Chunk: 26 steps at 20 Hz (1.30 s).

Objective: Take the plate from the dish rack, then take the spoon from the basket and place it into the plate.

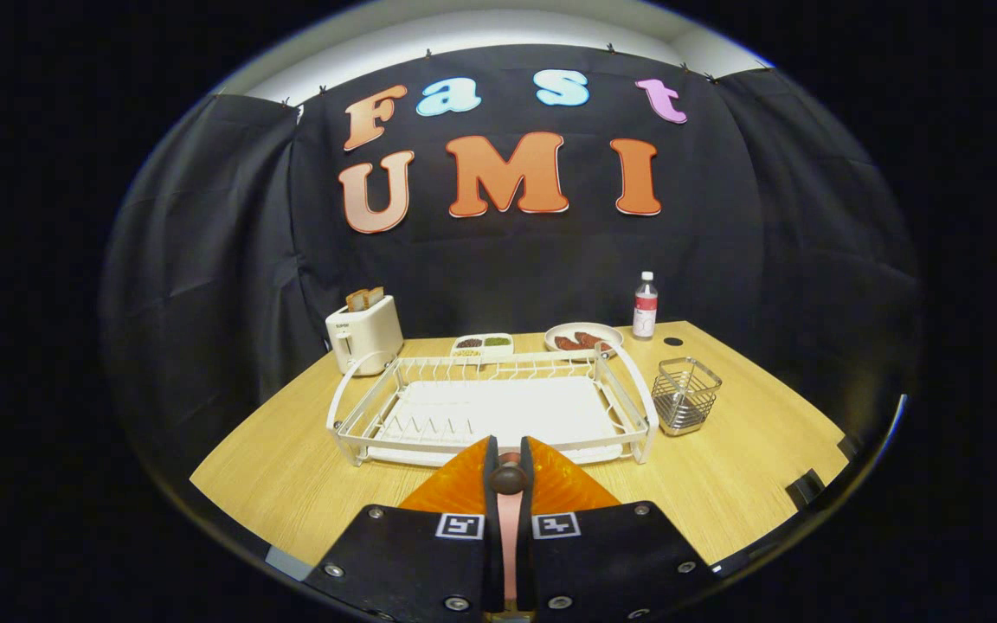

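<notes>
Two fingers of my gripper [508, 472] sit pressed together on a slim handle with a rounded end, which I take for the spoon [509, 519], just short of the dish rack [360, 407]. The wire basket [686, 396] stands just right of the rack. With so narrow a grip, a tilt could let the spoon pivot or slip out, and swinging low could clip the rack's near rail.

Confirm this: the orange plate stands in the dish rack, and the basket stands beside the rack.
Not right. In the gripper view the rack holds no plate. The orange plate lies on the table in front of it, under the gripper, whose fingers look shut on the spoon. The basket does stand beside the rack.
</notes>
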Available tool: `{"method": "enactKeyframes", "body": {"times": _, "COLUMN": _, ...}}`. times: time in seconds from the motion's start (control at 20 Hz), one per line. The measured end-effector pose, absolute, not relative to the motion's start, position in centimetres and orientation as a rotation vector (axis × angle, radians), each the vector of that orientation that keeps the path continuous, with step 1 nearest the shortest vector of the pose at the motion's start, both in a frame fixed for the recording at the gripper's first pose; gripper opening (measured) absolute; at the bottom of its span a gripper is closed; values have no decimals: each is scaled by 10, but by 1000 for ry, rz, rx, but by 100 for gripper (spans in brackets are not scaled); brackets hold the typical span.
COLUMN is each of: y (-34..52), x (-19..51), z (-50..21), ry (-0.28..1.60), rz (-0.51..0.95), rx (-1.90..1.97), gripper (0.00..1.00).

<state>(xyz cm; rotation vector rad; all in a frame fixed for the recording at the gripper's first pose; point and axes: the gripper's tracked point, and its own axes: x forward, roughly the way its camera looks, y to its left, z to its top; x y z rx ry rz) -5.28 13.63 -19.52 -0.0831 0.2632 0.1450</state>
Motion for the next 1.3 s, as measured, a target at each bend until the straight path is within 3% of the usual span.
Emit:
{"method": "enactKeyframes", "body": {"times": 0.8, "y": 131, "x": -53, "z": -257, "ry": 343, "rz": 165, "rx": -115, "gripper": 8}}
{"method": "enactKeyframes", "body": {"times": 0.9, "y": 124, "x": -54, "z": -262, "ry": 366, "rz": 149, "rx": -121, "gripper": 15}}
{"method": "enactKeyframes", "body": {"times": 0.95, "y": 121, "x": -52, "z": -263, "ry": 372, "rz": 139, "rx": -115, "gripper": 23}}
{"method": "enactKeyframes", "body": {"times": 1.1, "y": 112, "x": -52, "z": -260, "ry": 379, "rz": 116, "rx": -112, "gripper": 57}}
{"method": "enactKeyframes", "body": {"times": 1.15, "y": 109, "x": -50, "z": -257, "ry": 376, "rz": 111, "rx": -117, "gripper": 78}}
{"method": "enactKeyframes", "body": {"times": 1.25, "y": 105, "x": -46, "z": -248, "ry": 366, "rz": 101, "rx": -128, "gripper": 93}}
{"method": "enactKeyframes", "body": {"times": 1.3, "y": 104, "x": -43, "z": -243, "ry": 360, "rz": 100, "rx": -131, "gripper": 96}}
